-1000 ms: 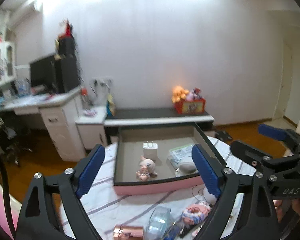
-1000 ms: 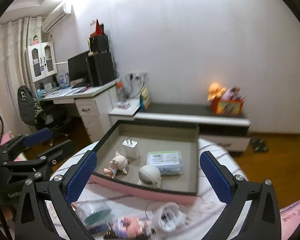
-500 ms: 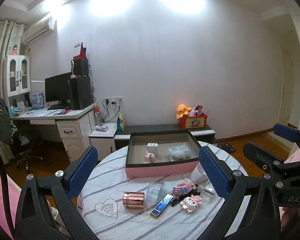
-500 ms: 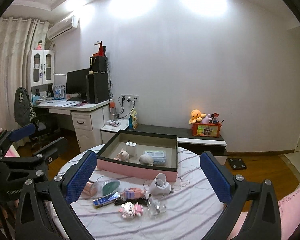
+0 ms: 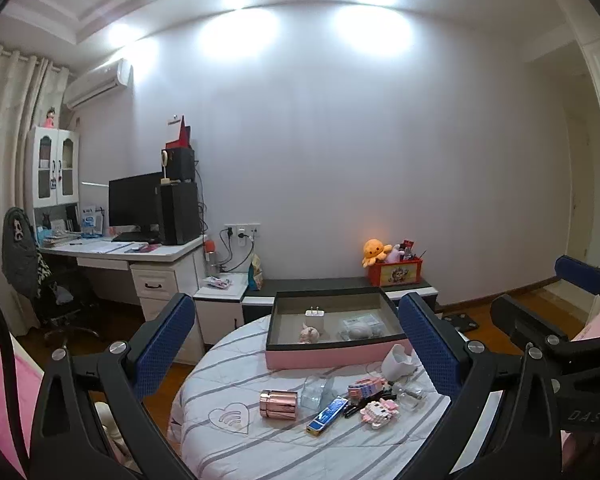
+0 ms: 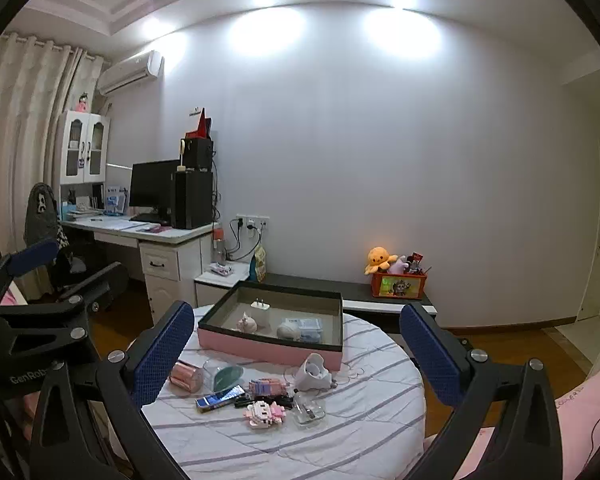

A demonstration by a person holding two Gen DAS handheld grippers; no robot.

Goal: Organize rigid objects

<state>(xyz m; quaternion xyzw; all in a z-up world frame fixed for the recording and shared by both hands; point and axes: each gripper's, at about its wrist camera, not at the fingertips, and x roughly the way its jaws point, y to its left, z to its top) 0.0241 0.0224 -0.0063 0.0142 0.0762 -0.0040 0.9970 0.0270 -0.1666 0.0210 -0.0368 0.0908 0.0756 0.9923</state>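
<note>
The left gripper (image 5: 300,356) hangs above the round table (image 5: 260,452), fingers wide apart and holding nothing. The right gripper (image 6: 296,356) does the same, fingers wide and bare.

Between the left fingertips, farther out, sits the pink tray (image 5: 332,356) with a charger (image 5: 314,316), a pig toy (image 5: 310,333) and a grey ball (image 5: 358,332) inside; a flat packet (image 6: 311,325) lies beside the ball.

Nearer than the tray, between the fingers, loose things lie on the striped cloth: a copper can (image 5: 278,403) on its side, a clear box (image 5: 317,391), a blue lighter (image 5: 326,416), a pink brick toy (image 5: 379,412), a second brick toy (image 5: 366,386) and a white cup (image 5: 396,362) just beside the right-hand fingertip of the left gripper. A small glass piece (image 6: 309,410) lies near them, too unclear to name, perhaps a dish.

In the right view the copper can rests just beside the left-hand fingertip.
</note>
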